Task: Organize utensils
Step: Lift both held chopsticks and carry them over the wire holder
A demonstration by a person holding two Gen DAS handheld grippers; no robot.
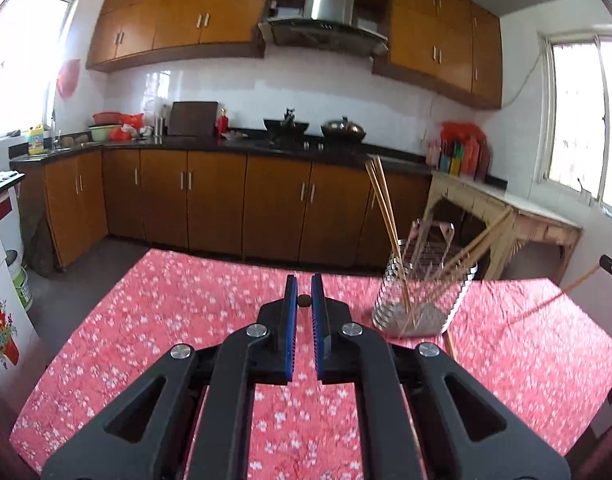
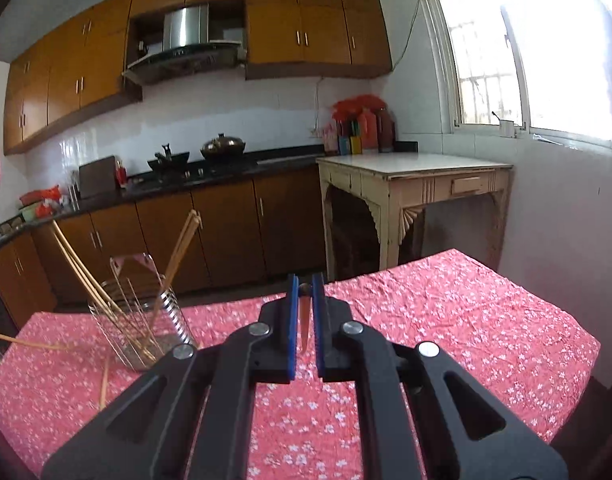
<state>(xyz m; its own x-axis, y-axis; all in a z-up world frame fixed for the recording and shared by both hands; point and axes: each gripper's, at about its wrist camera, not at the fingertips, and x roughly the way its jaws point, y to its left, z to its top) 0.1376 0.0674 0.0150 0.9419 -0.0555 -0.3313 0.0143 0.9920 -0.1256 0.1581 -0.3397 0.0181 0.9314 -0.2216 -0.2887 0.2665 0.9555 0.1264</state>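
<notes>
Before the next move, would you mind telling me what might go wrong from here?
1. The right gripper holds a chopstick only by a narrow pinch, so it may twist or slip.
2. The wire holder already has chopsticks leaning outward; bumping one may tip it.
3. A loose chopstick lies on the red tablecloth beside the holder and may get knocked away.

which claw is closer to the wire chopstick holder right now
Hard to call; perhaps the left. The wire chopstick holder stands on the table just ahead and right of the left claw. From the right claw, it stands ahead and well left.
</notes>
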